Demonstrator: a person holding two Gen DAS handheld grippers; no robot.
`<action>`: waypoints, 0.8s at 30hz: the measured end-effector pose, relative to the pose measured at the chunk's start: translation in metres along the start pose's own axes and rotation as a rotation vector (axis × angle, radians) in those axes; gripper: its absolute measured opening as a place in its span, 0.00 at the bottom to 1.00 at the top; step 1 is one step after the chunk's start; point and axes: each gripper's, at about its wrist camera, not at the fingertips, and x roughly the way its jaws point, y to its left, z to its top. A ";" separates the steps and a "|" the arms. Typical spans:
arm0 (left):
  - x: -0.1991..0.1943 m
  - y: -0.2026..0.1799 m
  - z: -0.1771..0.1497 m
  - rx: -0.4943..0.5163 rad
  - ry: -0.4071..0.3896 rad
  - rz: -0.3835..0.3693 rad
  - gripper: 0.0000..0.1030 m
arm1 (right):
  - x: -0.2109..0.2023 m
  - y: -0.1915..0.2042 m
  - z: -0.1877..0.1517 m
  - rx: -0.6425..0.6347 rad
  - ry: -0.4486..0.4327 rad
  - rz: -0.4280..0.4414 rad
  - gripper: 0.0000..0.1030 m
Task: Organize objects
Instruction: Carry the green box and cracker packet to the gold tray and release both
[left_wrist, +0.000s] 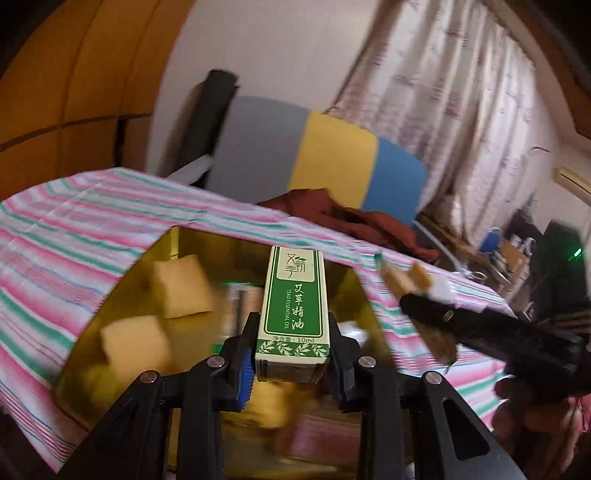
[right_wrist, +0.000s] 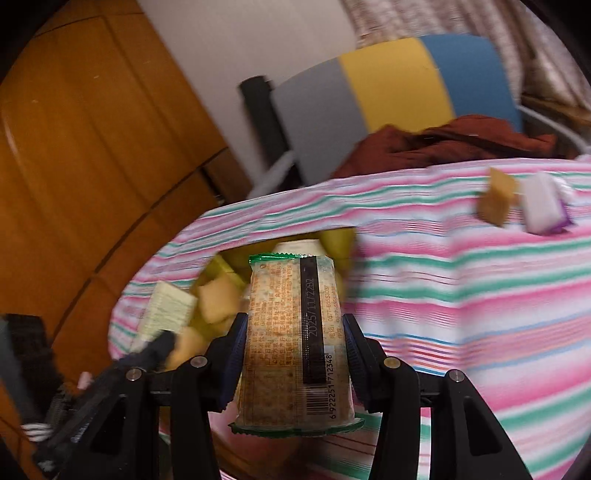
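Essential oil box (left_wrist: 291, 314) clamped in left gripper (left_wrist: 291, 354), cracker packet (right_wrist: 295, 343) clamped in right gripper (right_wrist: 295, 354).

A grey, yellow and blue chair back (left_wrist: 317, 155) stands between wooden panelling (left_wrist: 66, 74) and patterned curtains (left_wrist: 443, 81).

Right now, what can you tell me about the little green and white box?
The green and white box is a small, tall carton that looks like printed cardboard. It has a green front panel with white Chinese writing, the words "essential oil", a leaf border near its bottom and a cream top with a logo. It looks closed and undented. The left gripper is shut on its lower end, one pad on each side, holding it upright above the open golden tin.
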 end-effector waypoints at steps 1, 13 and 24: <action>0.003 0.008 0.001 -0.013 0.009 0.016 0.31 | 0.009 0.009 0.004 -0.006 0.009 0.017 0.48; 0.041 0.050 -0.007 -0.057 0.159 0.080 0.31 | 0.124 0.053 0.037 0.004 0.135 -0.015 0.53; 0.034 0.044 -0.011 -0.059 0.131 0.141 0.47 | 0.069 0.048 0.032 -0.033 -0.009 -0.035 0.77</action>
